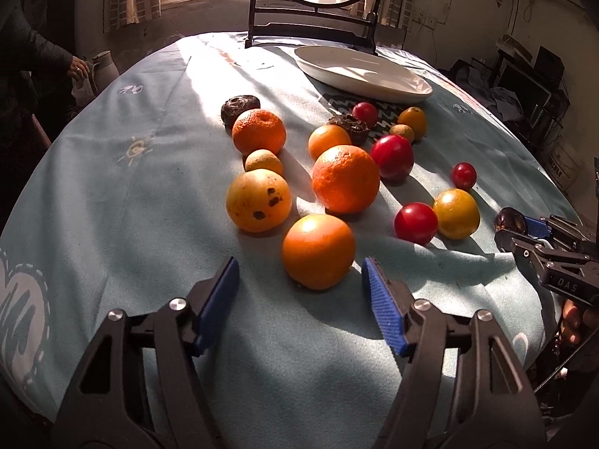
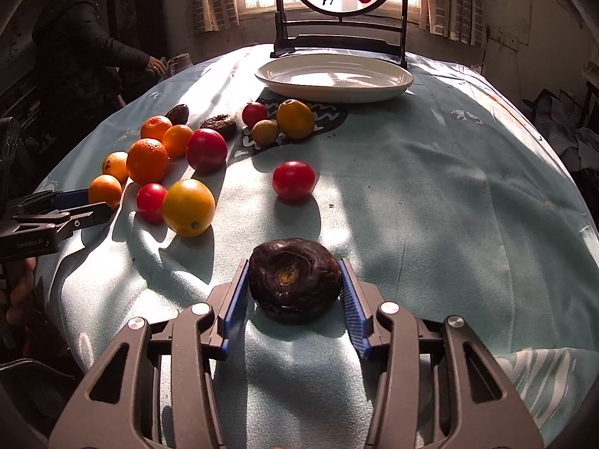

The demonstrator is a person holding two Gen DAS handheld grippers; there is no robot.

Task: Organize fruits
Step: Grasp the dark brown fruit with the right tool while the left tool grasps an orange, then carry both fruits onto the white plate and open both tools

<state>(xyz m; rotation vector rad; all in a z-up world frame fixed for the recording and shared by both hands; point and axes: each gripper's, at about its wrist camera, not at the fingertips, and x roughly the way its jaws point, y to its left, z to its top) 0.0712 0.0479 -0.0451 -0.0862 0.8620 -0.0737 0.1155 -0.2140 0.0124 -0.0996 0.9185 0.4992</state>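
Pickup step in hand: right tool (image 2: 294, 288) clamps the dark fruit (image 2: 294, 280) on the table (image 2: 430, 194); left tool (image 1: 301, 280) gapes before an orange (image 1: 318, 250); next, lift toward the plate (image 2: 333, 76).

We list: oranges (image 1: 345, 179) bright orange; tomatoes (image 2: 293, 180) red; plate (image 2: 334, 76) white; cloth (image 2: 430, 194) pale blue with white doodles; tool pads (image 1: 385, 308) blue, ribbed.

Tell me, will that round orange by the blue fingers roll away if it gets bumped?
Probably, yes: the orange is round and sits loose on the soft tablecloth, though the cloth may slow it. It looks firm, so the left gripper, jaws open beside it, could likely squeeze it safely.
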